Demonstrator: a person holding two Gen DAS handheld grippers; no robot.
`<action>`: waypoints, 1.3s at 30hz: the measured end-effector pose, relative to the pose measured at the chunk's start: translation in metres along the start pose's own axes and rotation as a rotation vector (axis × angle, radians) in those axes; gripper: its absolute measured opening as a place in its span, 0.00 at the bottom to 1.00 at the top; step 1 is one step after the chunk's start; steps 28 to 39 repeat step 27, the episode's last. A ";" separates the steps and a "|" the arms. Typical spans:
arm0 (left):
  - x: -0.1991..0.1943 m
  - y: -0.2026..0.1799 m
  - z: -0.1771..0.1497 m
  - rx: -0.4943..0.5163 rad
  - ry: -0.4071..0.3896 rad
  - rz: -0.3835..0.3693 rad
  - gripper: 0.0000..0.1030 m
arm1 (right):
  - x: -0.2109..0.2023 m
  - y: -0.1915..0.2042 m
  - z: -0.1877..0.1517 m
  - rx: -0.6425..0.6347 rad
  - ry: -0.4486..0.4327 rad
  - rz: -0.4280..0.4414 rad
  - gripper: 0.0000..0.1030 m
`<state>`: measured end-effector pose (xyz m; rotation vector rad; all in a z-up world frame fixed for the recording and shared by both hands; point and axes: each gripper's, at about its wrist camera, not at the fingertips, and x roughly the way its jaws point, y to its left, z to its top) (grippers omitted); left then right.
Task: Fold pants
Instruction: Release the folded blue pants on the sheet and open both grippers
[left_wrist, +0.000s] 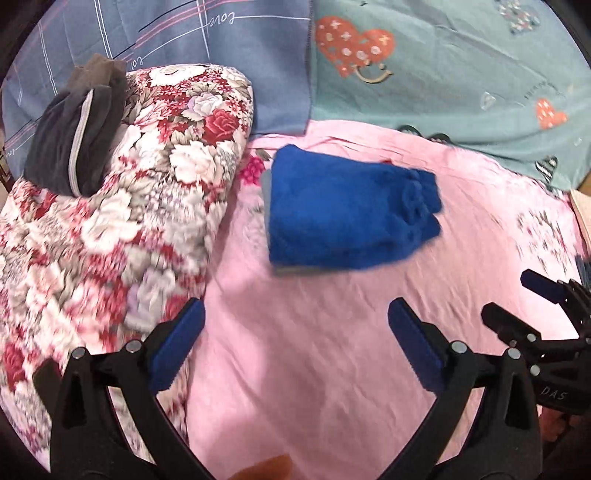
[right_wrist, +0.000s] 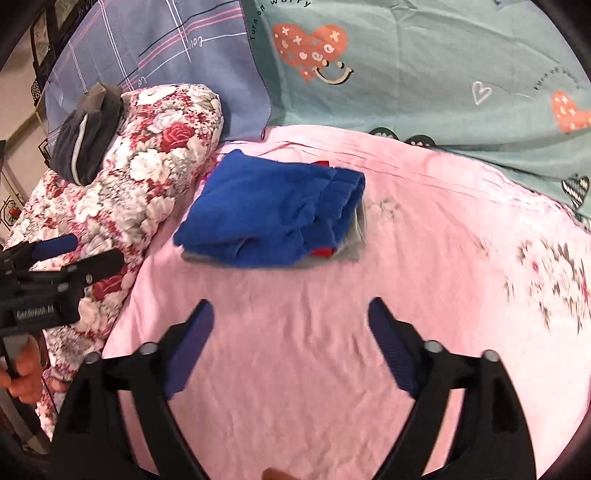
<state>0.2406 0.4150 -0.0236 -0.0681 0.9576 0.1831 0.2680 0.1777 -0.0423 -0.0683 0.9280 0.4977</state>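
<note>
The blue fleece pants (left_wrist: 347, 214) lie folded into a compact bundle on the pink bedsheet (left_wrist: 314, 350), with a grey layer showing at their edges. In the right wrist view the pants (right_wrist: 273, 214) show a bit of red at the lower right. My left gripper (left_wrist: 295, 317) is open and empty, held above the sheet well short of the pants. My right gripper (right_wrist: 290, 317) is open and empty too, also short of the pants. The right gripper shows at the right edge of the left wrist view (left_wrist: 517, 299); the left gripper shows at the left edge of the right wrist view (right_wrist: 85, 251).
A rolled floral quilt (left_wrist: 122, 229) lies left of the pants, with a dark grey zipped garment (left_wrist: 77, 133) on top. Blue plaid (left_wrist: 177, 33) and teal heart-print (left_wrist: 461, 81) pillows line the back. A person's hand (right_wrist: 22, 373) grips the left tool.
</note>
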 end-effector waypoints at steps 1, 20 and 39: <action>-0.005 -0.003 -0.005 0.005 -0.004 -0.003 0.98 | -0.005 0.002 -0.004 0.001 0.003 0.008 0.89; -0.066 -0.015 -0.063 -0.009 -0.066 0.005 0.98 | -0.067 0.026 -0.039 -0.082 -0.049 -0.019 0.99; -0.068 -0.014 -0.065 -0.030 -0.054 -0.003 0.98 | -0.072 0.024 -0.042 -0.078 -0.053 -0.016 0.99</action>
